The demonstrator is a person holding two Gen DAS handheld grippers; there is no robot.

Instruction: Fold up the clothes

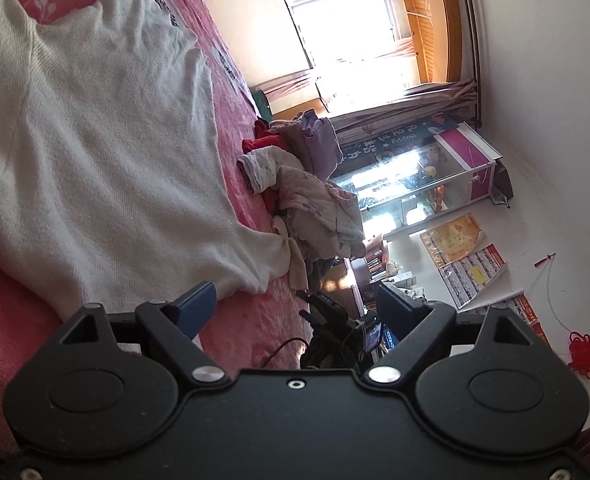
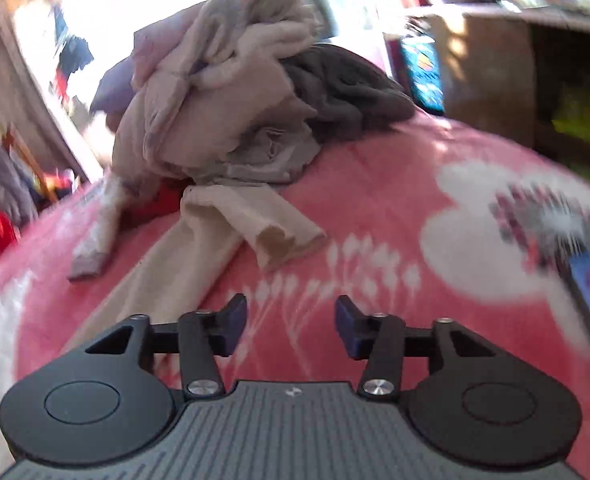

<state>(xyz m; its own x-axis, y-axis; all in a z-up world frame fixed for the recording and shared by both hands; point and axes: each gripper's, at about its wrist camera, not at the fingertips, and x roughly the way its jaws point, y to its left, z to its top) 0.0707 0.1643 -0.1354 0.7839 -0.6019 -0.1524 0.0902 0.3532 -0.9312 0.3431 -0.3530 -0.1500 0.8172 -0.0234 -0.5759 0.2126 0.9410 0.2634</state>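
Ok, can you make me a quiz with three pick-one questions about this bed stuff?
1. Where is the pile of clothes?
A. on the bed
B. on the floor
C. in a box

2. What colour is the blanket?
A. green
B. pink with white
C. black

3. What are the right tongs doing?
A. squeezing a sock
B. open, holding nothing
C. gripping a book

Answers: 1 A, the heap sits on the blanket. 2 B, pink with white patterns. 3 B, only blanket shows between the blue pads.
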